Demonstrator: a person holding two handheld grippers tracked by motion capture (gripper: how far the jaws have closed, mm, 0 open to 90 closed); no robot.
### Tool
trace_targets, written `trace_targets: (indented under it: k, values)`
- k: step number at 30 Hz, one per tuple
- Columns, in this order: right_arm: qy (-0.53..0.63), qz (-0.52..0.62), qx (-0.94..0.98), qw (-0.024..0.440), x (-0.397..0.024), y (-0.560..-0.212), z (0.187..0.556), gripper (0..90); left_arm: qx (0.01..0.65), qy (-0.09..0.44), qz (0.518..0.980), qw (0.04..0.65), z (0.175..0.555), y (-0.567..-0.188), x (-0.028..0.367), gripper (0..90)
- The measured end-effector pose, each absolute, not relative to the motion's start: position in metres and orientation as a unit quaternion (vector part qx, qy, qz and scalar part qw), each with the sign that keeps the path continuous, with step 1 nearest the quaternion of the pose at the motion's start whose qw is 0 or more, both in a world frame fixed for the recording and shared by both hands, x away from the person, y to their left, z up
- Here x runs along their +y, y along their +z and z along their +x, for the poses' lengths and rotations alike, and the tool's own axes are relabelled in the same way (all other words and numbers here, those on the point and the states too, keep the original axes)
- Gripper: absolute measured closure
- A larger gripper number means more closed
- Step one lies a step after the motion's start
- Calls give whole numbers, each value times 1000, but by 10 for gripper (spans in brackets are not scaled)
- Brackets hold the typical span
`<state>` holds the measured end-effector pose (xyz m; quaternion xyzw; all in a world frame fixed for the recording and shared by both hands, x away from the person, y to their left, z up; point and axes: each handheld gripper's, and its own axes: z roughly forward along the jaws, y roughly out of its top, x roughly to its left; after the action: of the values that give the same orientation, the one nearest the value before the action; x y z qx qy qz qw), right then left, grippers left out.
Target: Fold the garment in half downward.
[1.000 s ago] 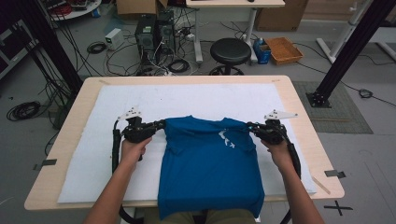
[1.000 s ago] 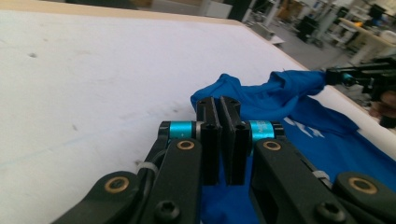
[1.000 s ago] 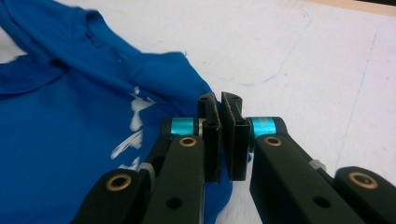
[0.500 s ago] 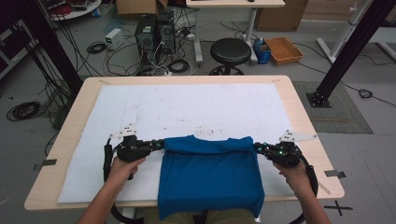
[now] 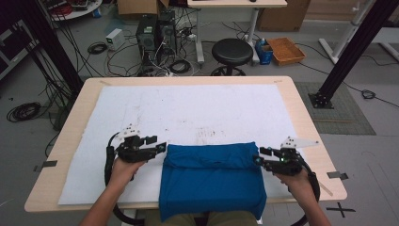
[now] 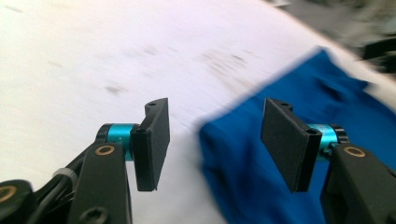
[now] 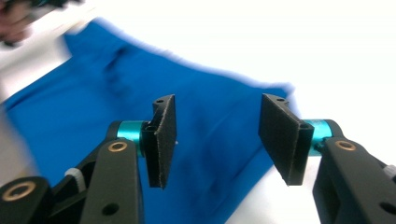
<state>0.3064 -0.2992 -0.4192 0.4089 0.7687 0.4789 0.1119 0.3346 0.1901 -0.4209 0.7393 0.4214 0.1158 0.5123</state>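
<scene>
A blue T-shirt lies folded at the table's near edge, its top part doubled down toward the person and its lower edge hanging over the front. My left gripper sits just off the shirt's left fold corner; its jaws have just been opening and stand open with nothing between them. In the left gripper view the blue T-shirt lies beyond the left gripper. My right gripper is at the right fold corner, jaws also just opened and empty. The right gripper hovers over the blue T-shirt.
A white mat covers most of the wooden table. Behind the table stand a black stool, computer towers with tangled cables, and an orange tray on the floor.
Both grippers carried the shirt's top part toward the near edge, folding it over, then let go. Their jaws were shut on the cloth before and now stand open beside the fold.
</scene>
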Motion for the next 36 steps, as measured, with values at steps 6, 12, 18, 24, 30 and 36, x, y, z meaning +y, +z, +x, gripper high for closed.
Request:
trace_targets:
  k: [6, 12, 18, 24, 30, 36]
  values:
    - [424, 464, 769, 116, -285, -435, 351, 421, 454, 95, 776, 427, 365, -444, 168, 385]
    - [383, 438, 807, 102, -282, -447, 350, 716, 443, 99, 788, 417, 361, -448, 168, 653]
    - [384, 423, 811, 124, -279, -441, 351, 821, 443, 102, 781, 427, 359, -441, 163, 869]
    - [411, 428, 789, 163, -275, -431, 378, 822, 488, 114, 722, 478, 387, -431, 175, 886]
    - [398, 452, 777, 181, -262, -430, 413, 679, 518, 133, 687, 491, 408, -435, 177, 725]
    - [416, 463, 761, 183, -271, -430, 395, 519, 477, 138, 696, 517, 387, -428, 179, 618]
